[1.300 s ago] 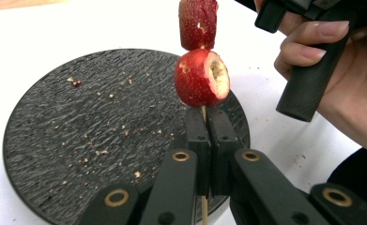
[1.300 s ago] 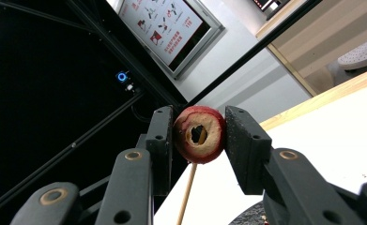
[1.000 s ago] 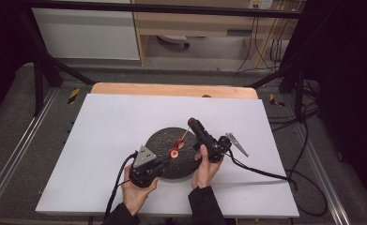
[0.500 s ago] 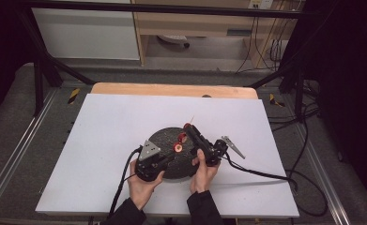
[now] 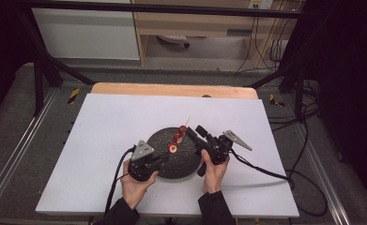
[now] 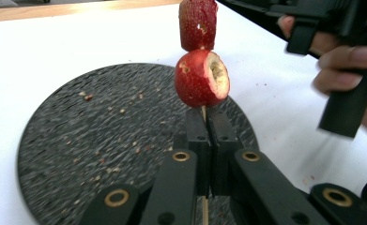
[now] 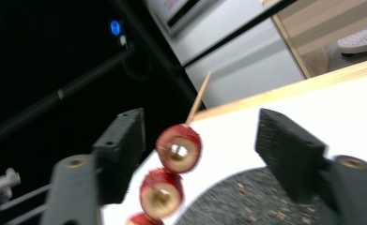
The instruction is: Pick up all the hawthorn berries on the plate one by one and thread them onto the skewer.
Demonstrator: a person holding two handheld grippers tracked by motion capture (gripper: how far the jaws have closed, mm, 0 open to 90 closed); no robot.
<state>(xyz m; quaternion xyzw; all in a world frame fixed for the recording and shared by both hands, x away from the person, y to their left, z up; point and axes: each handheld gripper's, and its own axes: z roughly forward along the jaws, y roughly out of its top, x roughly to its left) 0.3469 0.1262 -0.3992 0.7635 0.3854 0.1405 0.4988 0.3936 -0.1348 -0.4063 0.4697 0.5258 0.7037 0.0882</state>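
Left claw (image 6: 204, 136) holds skewered fruit (image 6: 201, 77) over slate plate (image 6: 78, 140).

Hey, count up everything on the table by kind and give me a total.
Red fruits on the skewer: 3
Skewer: 1
Black round plate: 1
Grippers, left and right: 2
Total: 7

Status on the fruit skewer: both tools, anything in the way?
Left tool shut on the skewer stick, below three red fruit pieces. Right tool open, jaws just widened, top piece between them untouched. Black round plate underneath; nothing in the way.
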